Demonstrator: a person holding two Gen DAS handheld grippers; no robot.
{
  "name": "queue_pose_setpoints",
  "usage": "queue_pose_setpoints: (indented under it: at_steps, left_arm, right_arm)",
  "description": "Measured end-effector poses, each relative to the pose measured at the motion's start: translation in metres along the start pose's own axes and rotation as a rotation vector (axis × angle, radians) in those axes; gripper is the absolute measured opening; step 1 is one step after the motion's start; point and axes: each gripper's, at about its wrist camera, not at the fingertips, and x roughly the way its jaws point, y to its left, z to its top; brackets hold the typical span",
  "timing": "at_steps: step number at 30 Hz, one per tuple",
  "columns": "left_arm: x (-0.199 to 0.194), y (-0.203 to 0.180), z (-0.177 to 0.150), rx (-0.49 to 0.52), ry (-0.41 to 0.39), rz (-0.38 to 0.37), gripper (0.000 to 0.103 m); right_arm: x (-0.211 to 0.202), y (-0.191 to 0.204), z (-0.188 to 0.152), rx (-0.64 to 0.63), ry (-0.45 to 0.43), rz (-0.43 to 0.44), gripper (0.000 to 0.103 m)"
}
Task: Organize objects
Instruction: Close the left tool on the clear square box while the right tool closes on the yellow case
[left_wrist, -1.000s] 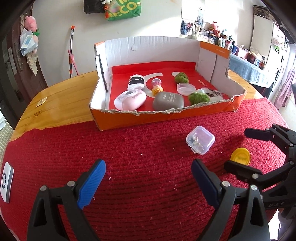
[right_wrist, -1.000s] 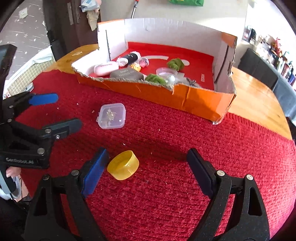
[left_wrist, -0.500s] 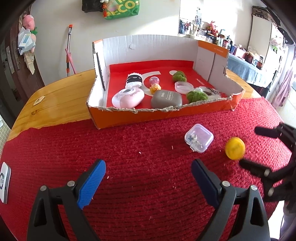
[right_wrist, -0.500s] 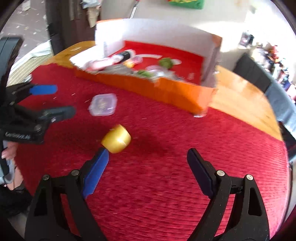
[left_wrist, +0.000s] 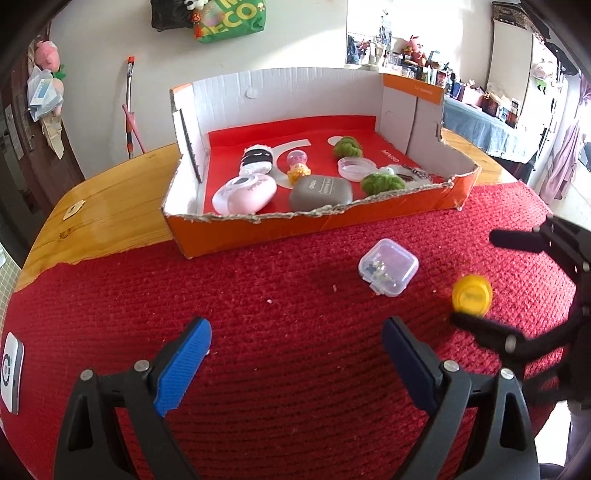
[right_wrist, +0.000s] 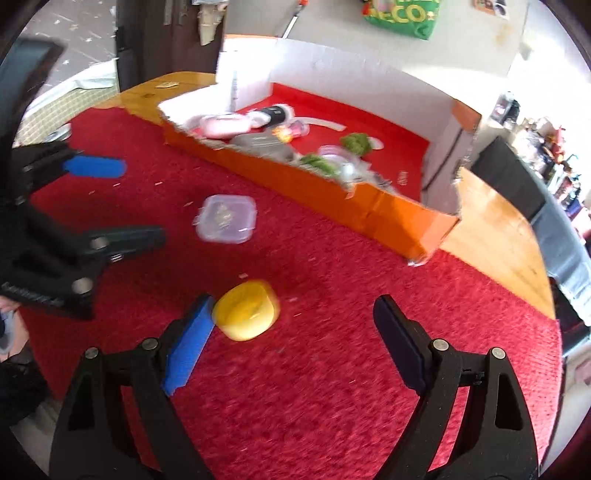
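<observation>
A small yellow cap (right_wrist: 246, 309) lies on the red mat, right against the left finger of my open right gripper (right_wrist: 291, 325); it also shows in the left wrist view (left_wrist: 471, 300), tipped on its side. A clear plastic box (left_wrist: 388, 266) with small bits inside sits on the mat before the orange cardboard tray (left_wrist: 314, 227); it shows in the right wrist view too (right_wrist: 226, 219). My left gripper (left_wrist: 295, 350) is open and empty over the mat, left of the box. The right gripper appears in the left wrist view (left_wrist: 509, 280).
The tray holds a pink case (left_wrist: 244, 194), a grey case (left_wrist: 320, 192), green moss balls (left_wrist: 382, 182), a clear lid (left_wrist: 355, 168) and small figures. The wooden table (left_wrist: 107, 214) shows beyond the red mat (left_wrist: 277, 369). A white device (left_wrist: 11, 371) lies at the mat's left edge.
The yellow cap has tipped from flat onto its side and rolled beside my right gripper's left finger. The right gripper has swung and shifted; its view is blurred. The left gripper barely moved.
</observation>
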Motion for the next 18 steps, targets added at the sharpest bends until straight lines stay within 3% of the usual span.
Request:
queue_pose_setpoints:
  at_steps: [6,12,18]
  left_arm:
    - [0.001,0.005,0.001,-0.009,0.002,-0.001,0.095]
    - [0.002,-0.004,0.007,0.027,-0.013,-0.027,0.095]
    - [0.016,-0.018,0.017,0.129,-0.002,-0.037,0.09]
  right_arm:
    - [-0.001,-0.031,-0.006,0.112,0.012,-0.009,0.087]
    - [-0.006,-0.021,-0.006,0.088,-0.013,0.068,0.087]
    - [0.005,-0.015,0.007,0.058,-0.017,0.071,0.087]
